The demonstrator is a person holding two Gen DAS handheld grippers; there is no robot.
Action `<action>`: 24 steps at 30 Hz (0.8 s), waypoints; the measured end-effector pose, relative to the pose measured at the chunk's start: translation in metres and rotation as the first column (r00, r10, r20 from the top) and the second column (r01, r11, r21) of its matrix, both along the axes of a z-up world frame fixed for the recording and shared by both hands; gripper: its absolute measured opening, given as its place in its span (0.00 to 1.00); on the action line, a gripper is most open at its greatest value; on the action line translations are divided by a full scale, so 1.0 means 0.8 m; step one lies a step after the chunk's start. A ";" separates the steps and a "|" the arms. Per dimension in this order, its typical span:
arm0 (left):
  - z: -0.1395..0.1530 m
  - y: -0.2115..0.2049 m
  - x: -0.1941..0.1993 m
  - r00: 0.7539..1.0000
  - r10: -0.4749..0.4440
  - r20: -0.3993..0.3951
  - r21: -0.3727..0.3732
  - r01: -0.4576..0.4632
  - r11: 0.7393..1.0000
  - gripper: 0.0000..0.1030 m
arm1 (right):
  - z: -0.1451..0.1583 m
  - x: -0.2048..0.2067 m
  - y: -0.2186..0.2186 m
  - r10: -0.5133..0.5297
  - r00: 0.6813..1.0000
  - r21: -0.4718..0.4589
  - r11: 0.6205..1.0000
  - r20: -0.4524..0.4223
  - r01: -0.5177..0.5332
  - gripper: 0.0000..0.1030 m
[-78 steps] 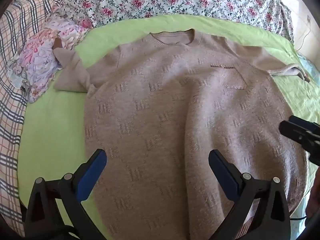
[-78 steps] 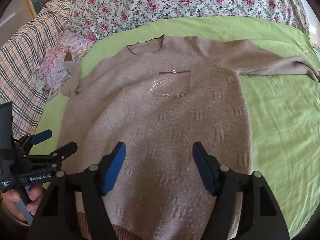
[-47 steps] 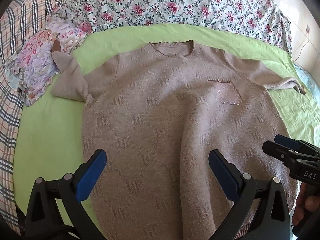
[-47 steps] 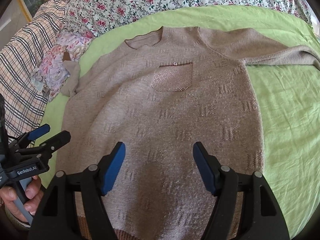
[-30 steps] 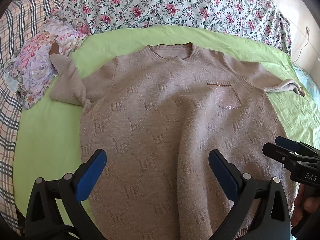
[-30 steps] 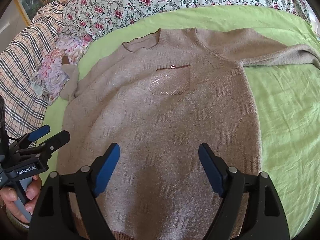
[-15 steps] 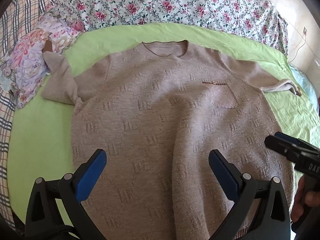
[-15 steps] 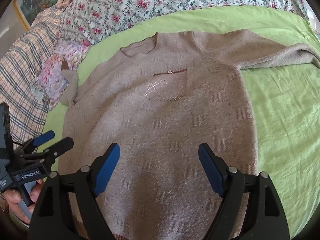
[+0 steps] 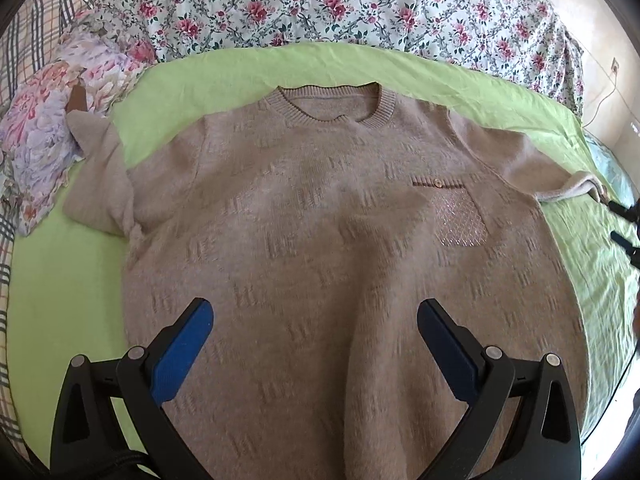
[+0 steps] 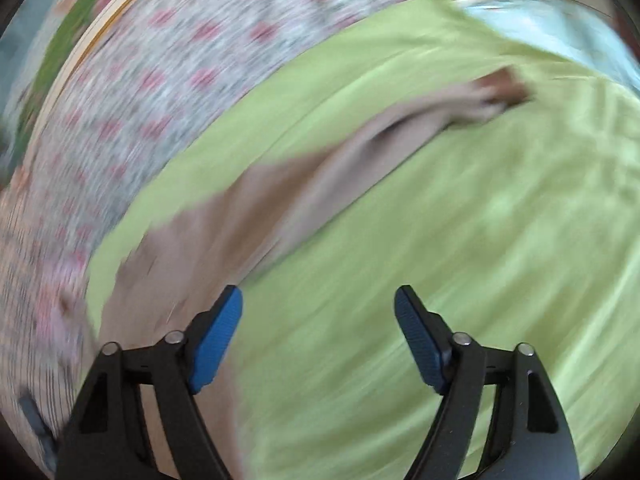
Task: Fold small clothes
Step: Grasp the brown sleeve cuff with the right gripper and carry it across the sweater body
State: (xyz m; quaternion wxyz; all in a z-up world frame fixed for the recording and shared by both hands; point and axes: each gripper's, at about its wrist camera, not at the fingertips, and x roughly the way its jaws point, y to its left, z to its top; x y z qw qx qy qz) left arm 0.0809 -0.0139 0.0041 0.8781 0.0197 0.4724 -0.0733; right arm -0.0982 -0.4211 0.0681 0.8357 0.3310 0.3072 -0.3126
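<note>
A beige knit sweater (image 9: 320, 240) lies flat, front up, on a green sheet (image 9: 72, 280), with a chest pocket (image 9: 456, 220) at the right. Its left sleeve (image 9: 100, 184) is bent back; its right sleeve (image 9: 560, 184) stretches right. My left gripper (image 9: 312, 332) is open and empty above the sweater's lower body. My right gripper (image 10: 318, 320) is open and empty; its view is blurred and shows the right sleeve (image 10: 360, 160) running to its cuff (image 10: 500, 92). The right gripper's tips (image 9: 624, 224) show at the left wrist view's right edge, near that cuff.
A floral quilt (image 9: 360, 4) lies behind the green sheet. A bundle of flowered cloth (image 9: 44, 136) sits at the far left beside a plaid blanket (image 9: 24, 40). A pale blue cloth (image 10: 540, 20) lies beyond the sheet's right edge.
My right gripper has swung fast to the right, off the sweater's body toward the right sleeve and cuff. My left gripper has moved in closer over the sweater. Both stay open.
</note>
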 end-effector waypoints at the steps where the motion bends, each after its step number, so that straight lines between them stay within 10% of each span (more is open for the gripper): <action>1: -0.003 -0.002 0.004 1.000 -0.002 -0.017 -0.004 0.002 1.000 0.99 | 0.002 -0.007 -0.026 -0.043 0.999 0.012 0.999 0.013 0.043 0.66; 10: -0.029 -0.045 0.030 0.997 -0.049 -0.057 0.020 0.050 0.999 0.99 | -0.015 -0.011 -0.204 -0.292 0.954 0.156 0.948 0.069 0.279 0.52; 14: -0.038 -0.058 0.040 0.995 -0.061 -0.074 0.021 0.062 0.998 0.99 | -0.024 0.009 -0.230 -0.294 0.954 0.151 0.947 0.061 0.282 0.10; 24: -0.035 -0.040 0.046 0.997 -0.047 -0.066 -0.022 0.046 0.999 0.99 | 0.039 0.139 -0.097 0.175 0.970 -0.032 0.985 0.167 -0.172 0.08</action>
